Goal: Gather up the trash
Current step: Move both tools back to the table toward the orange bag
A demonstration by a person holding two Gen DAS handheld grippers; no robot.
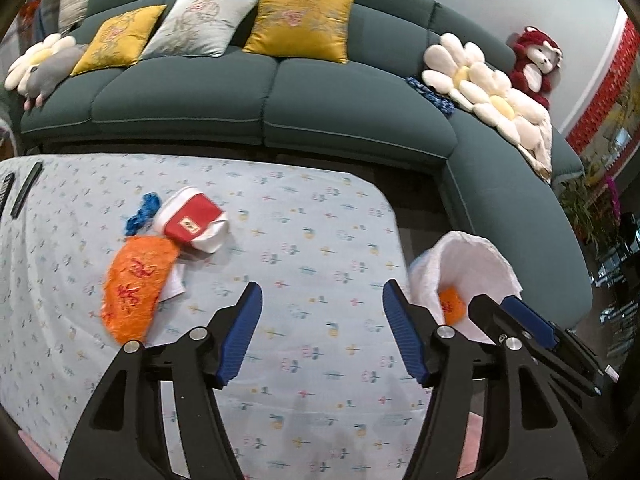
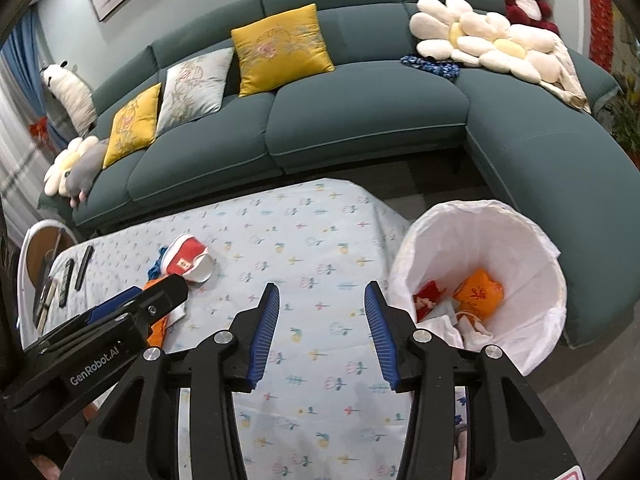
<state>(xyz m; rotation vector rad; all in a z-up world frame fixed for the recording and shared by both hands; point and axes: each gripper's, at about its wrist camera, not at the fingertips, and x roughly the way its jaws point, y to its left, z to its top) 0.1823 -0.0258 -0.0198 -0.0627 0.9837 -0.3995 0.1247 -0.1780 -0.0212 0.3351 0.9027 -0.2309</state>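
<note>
On the cloth-covered table (image 1: 300,216) lie an orange packet (image 1: 136,284), a red and white packet (image 1: 194,224), a blue wrapper (image 1: 142,208) and a white paper scrap (image 1: 174,284). My left gripper (image 1: 322,316) is open and empty, to the right of that trash. My right gripper (image 2: 322,322) is open and empty over the table (image 2: 304,240), left of the white-lined bin (image 2: 516,240). The bin holds an orange packet (image 2: 478,292), a red piece (image 2: 428,296) and white papers. The red and white packet (image 2: 188,260) shows beyond the left gripper's body.
A dark green corner sofa (image 1: 280,92) with cushions and plush toys curves behind the table and the bin (image 1: 472,264). Dark remote controls (image 2: 74,270) lie at the table's left end. A round side table (image 2: 40,248) stands left of it.
</note>
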